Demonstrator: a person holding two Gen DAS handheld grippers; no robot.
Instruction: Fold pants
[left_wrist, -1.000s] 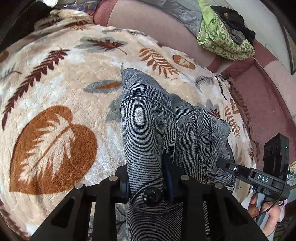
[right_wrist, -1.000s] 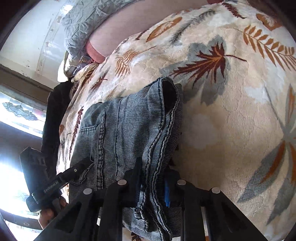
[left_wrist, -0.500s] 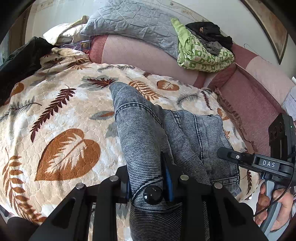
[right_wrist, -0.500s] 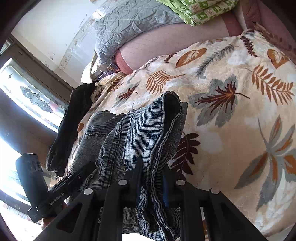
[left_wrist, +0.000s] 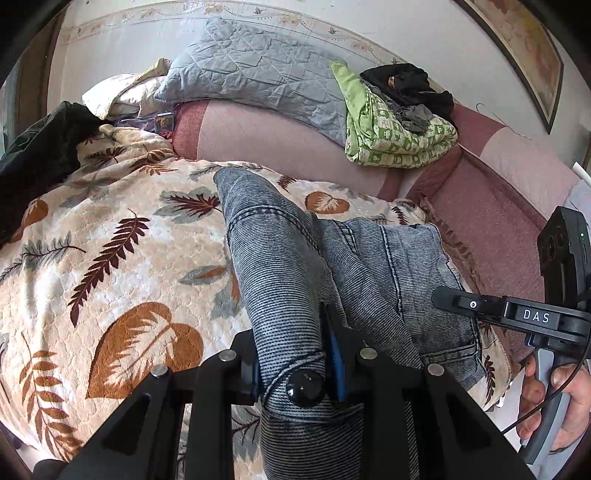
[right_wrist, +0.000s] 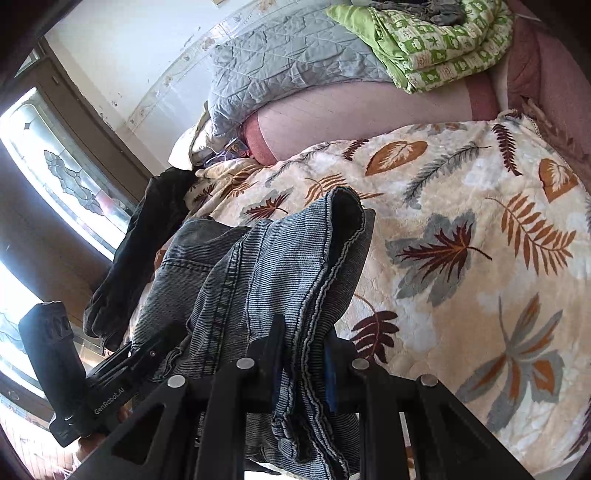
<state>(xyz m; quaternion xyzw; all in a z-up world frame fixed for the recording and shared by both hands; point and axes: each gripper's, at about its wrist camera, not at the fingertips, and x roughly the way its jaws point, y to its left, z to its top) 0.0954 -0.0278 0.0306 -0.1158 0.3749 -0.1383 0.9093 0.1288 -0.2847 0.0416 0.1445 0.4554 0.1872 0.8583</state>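
Note:
Grey-blue denim pants (left_wrist: 280, 258) lie partly doubled over on a cream blanket with a leaf print (left_wrist: 110, 258). My left gripper (left_wrist: 295, 362) is shut on the waistband by its dark button and holds that end lifted. My right gripper (right_wrist: 303, 373) is shut on the stacked hem edges of the pants (right_wrist: 280, 266) and holds them off the blanket (right_wrist: 461, 295). The right gripper also shows in the left wrist view (left_wrist: 447, 299), and the left one in the right wrist view (right_wrist: 122, 362). The cloth between the two grippers sags onto the blanket.
A pink sofa back (left_wrist: 280, 140) runs behind the blanket, with a grey quilted pillow (left_wrist: 255, 74) and a folded green blanket with dark clothes on it (left_wrist: 399, 129). A dark garment (left_wrist: 40, 155) lies at the left edge. A window (right_wrist: 55, 192) is on the left.
Both grippers have risen and tipped back with the pants held in them; the pants hang higher off the blanket and the sofa back and pillows have come into view.

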